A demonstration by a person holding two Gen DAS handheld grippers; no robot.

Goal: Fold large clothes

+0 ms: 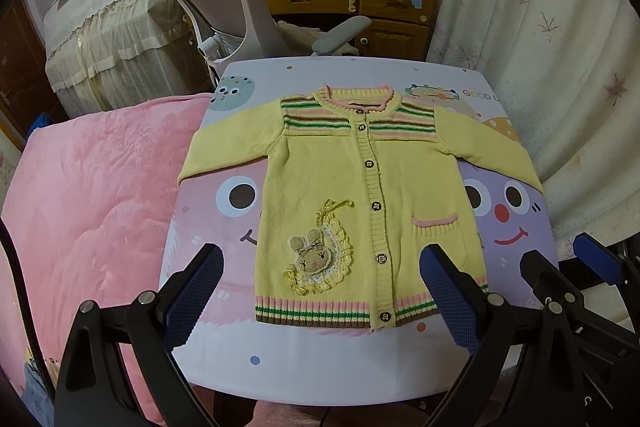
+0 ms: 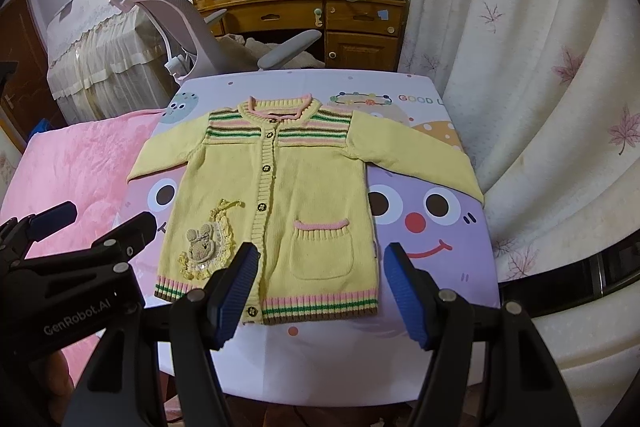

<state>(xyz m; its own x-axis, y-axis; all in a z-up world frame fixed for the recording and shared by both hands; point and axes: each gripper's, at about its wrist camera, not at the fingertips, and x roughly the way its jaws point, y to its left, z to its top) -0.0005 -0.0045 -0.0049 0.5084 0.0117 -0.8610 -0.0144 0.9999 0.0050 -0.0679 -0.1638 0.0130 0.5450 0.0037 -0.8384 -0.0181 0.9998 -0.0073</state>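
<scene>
A small table (image 1: 320,355) with a cartoon-face print fills the middle of both views, with a pink blanket (image 1: 92,195) at the left of the frame and a pale curtain (image 1: 540,47) at the right. Flat on the tabletop lies the yellow cardigan (image 1: 332,187), front up and buttoned, collar toward the top of the frame, striped hem toward the bottom, both sleeves spread out and down to the sides; the right-hand sleeve's cuff reaches the table edge.

Nothing is folded yet, so this looks like the very start: the garment is laid out and the first fold is still to be made.

The left gripper (image 1: 320,291) hovers low in the frame over the hem, its jaws spread wide and holding nothing. The right gripper (image 2: 320,291) hangs likewise above the hem near the pocket (image 2: 322,251), jaws released and empty.

The next move probably calls for each gripper to travel outward to a sleeve, pinch a single layer at the cuff, and carry it inward across the chest.
</scene>
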